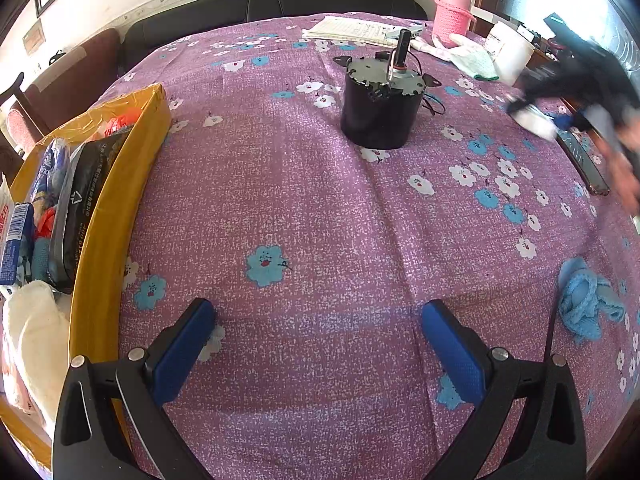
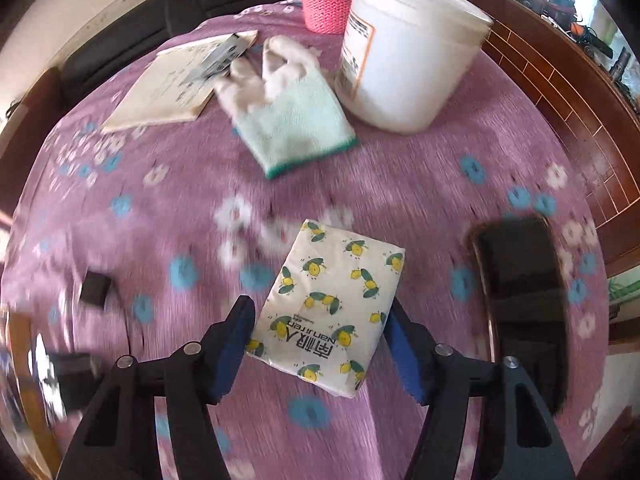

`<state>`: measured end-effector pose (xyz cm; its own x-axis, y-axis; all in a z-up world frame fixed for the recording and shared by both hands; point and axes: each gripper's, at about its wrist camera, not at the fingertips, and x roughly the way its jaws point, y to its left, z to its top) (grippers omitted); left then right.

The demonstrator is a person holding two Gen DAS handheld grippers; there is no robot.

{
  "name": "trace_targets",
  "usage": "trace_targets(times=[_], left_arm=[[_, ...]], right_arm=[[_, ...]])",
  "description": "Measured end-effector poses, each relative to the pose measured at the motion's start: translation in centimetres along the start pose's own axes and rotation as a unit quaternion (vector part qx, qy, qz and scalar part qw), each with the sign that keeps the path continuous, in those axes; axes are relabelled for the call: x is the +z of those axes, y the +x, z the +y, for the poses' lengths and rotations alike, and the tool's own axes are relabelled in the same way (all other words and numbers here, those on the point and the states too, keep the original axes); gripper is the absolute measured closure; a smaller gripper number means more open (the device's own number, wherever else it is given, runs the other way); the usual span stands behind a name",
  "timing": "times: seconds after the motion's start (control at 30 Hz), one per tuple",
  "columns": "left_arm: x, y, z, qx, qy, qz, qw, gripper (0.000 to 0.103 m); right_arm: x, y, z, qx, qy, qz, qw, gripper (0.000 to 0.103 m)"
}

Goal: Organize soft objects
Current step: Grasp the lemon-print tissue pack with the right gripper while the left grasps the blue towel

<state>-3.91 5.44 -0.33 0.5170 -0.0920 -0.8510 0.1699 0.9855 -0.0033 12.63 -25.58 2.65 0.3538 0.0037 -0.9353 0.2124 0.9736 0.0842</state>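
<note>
Jaws on the right gripper stand part open around a tissue pack, white with a yellow lemon print. One blue pad sits just beside the pack's left edge and the other is against its right edge; whether either presses on it cannot be told. The pack lies flat on the purple floral tablecloth. At about 12 o'clock from it lies a pale green work glove, with a white plastic tub toward 1 o'clock and a paper pad toward 11 o'clock. A dark phone lies at 3 o'clock of the pack.

Over on the other side, the left gripper hangs with its blue pads wide apart and nothing between them, only cloth below. At 9 to 10 o'clock of it sits a yellow cardboard box holding packets and soft pieces. A black motor stands at 12 o'clock, and a blue knitted piece lies at 3 o'clock.
</note>
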Motion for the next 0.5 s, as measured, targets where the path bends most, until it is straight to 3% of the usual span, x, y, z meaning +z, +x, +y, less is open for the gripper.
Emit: trace_targets(times=[0.27,0.37,0.5], left_arm=[[0.1,0.1,0.2,0.000,0.003,0.001,1.0000,0.000],[0.2,0.1,0.3,-0.002,0.005,0.002,1.0000,0.000],[0.0,-0.4,0.1,-0.015,0.002,0.007,0.9999,0.000]], right_arm=[[-12.5,-6.8,-4.1,0.067,-0.048,-0.019,0.996,0.034],[-16.8,-10.0,-5.8,0.090,-0.063,-0.065,0.992,0.038],[-20.2,-12.9,-7.4,0.068,-0.081,-0.126,0.986,0.038]])
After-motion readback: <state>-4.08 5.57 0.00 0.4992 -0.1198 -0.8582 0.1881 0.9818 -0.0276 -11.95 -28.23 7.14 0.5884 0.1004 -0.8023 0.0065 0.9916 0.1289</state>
